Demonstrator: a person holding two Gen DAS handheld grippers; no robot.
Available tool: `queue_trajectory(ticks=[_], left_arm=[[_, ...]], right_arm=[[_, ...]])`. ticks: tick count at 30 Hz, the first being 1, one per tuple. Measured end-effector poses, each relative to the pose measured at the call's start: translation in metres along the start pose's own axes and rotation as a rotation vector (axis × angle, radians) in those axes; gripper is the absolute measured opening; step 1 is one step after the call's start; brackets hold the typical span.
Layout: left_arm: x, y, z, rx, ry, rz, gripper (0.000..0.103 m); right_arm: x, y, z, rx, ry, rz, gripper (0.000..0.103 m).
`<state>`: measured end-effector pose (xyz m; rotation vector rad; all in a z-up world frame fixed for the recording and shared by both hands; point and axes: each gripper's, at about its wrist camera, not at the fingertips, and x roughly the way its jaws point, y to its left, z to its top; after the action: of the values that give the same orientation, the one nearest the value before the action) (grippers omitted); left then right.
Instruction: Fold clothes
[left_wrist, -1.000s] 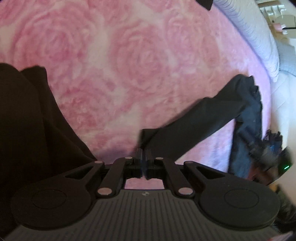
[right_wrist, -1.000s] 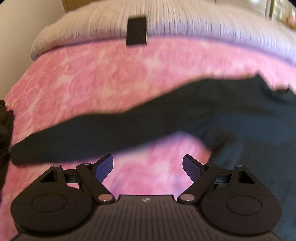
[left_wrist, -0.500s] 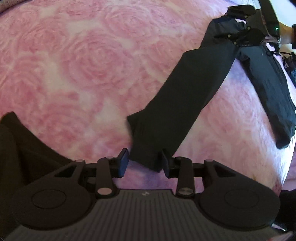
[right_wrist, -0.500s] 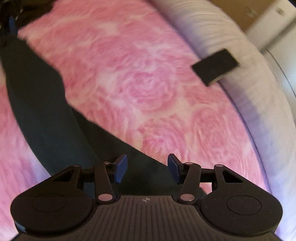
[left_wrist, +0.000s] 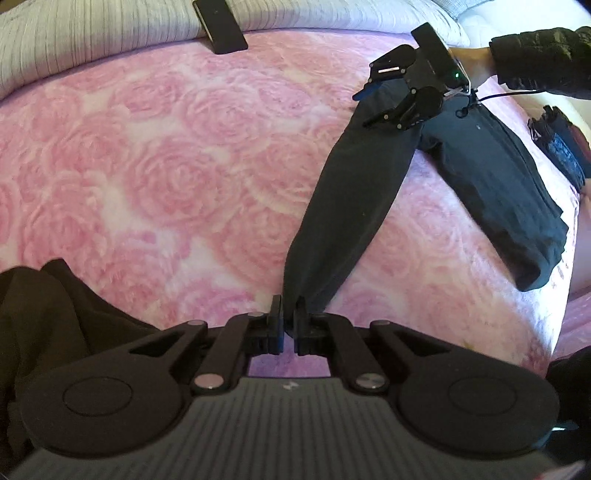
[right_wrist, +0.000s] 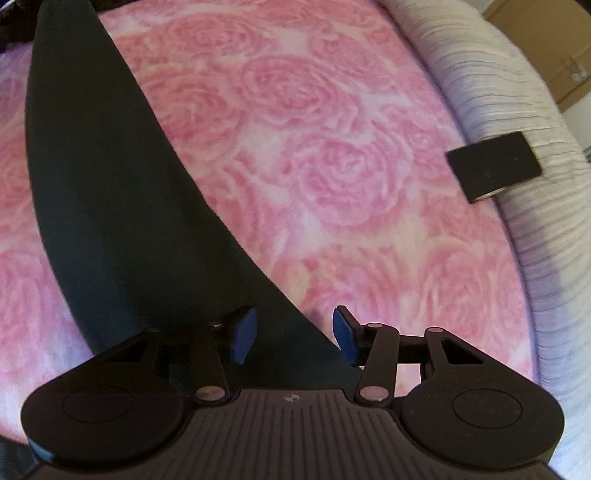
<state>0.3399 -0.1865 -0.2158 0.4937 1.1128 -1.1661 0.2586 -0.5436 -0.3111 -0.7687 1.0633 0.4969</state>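
Note:
Dark trousers (left_wrist: 351, 192) lie stretched across a pink rose-patterned blanket (left_wrist: 166, 166). My left gripper (left_wrist: 289, 306) is shut on the hem of one leg, which runs taut up to the waist end. There my right gripper (left_wrist: 364, 110) hovers, held by a hand in a dark sleeve (left_wrist: 543, 55). The other leg (left_wrist: 498, 192) lies flat to the right. In the right wrist view, the right gripper (right_wrist: 291, 325) has its jaws closing. Its blue pads (right_wrist: 243, 334) straddle the edge of the trousers (right_wrist: 110, 184) and stand apart from the cloth.
A crumpled dark garment (left_wrist: 55, 325) lies at the lower left. A flat black slab (left_wrist: 221, 26) rests against a ribbed grey-white cushion (left_wrist: 92, 40) along the bed's far edge, with the same slab (right_wrist: 493, 166) in the right view. More dark items (left_wrist: 561, 147) sit at the right.
My left gripper opened around the leg hem, then closed on it and lifted it. My right gripper rolled, swung over to the waist end, and its jaws narrowed from wide open.

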Motion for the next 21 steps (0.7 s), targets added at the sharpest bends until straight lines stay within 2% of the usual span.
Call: queue_trajectory(ticks=[3, 4, 5, 7, 9, 11, 14, 16, 17, 18, 20, 21], left_arm=[[0.003, 0.005, -0.002, -0.031, 0.000, -0.008, 0.002], [0.003, 0.007, -0.001, -0.051, -0.002, -0.017, 0.002], [0.002, 0.009, -0.001, -0.074, -0.006, -0.025, 0.002], [-0.004, 0.020, 0.003, -0.169, -0.032, -0.053, 0.002], [-0.012, 0.033, 0.008, -0.282, -0.064, -0.085, 0.002], [-0.019, 0.052, 0.015, -0.394, -0.089, -0.103, 0.002], [-0.007, 0.095, 0.031, -0.578, -0.142, -0.093, 0.002], [0.006, 0.124, 0.041, -0.687, -0.173, -0.078, 0.005], [0.015, 0.135, 0.044, -0.718, -0.184, -0.053, 0.008], [0.023, 0.144, 0.045, -0.743, -0.189, -0.025, 0.013], [0.030, 0.147, 0.046, -0.740, -0.181, 0.010, 0.014], [0.031, 0.141, 0.044, -0.714, -0.179, 0.004, 0.024]], right_arm=[[0.006, 0.000, 0.004, -0.020, 0.020, 0.044, 0.047], [0.008, -0.001, 0.004, -0.008, 0.026, 0.058, 0.036], [0.008, -0.002, 0.004, 0.003, 0.031, 0.069, 0.021], [0.004, 0.000, 0.004, 0.017, 0.041, 0.053, 0.000], [-0.007, 0.000, 0.003, 0.035, 0.027, 0.031, 0.000], [-0.021, -0.015, 0.005, 0.111, -0.018, -0.011, 0.000], [-0.038, -0.048, 0.009, 0.240, -0.084, -0.084, 0.000], [-0.026, -0.064, 0.017, 0.270, -0.083, -0.144, 0.000], [-0.018, -0.070, 0.020, 0.288, -0.079, -0.178, 0.022], [-0.014, -0.072, 0.021, 0.333, -0.074, -0.210, 0.027], [-0.006, -0.077, 0.024, 0.423, -0.064, -0.275, 0.027], [-0.003, -0.079, 0.025, 0.468, -0.062, -0.302, 0.027]])
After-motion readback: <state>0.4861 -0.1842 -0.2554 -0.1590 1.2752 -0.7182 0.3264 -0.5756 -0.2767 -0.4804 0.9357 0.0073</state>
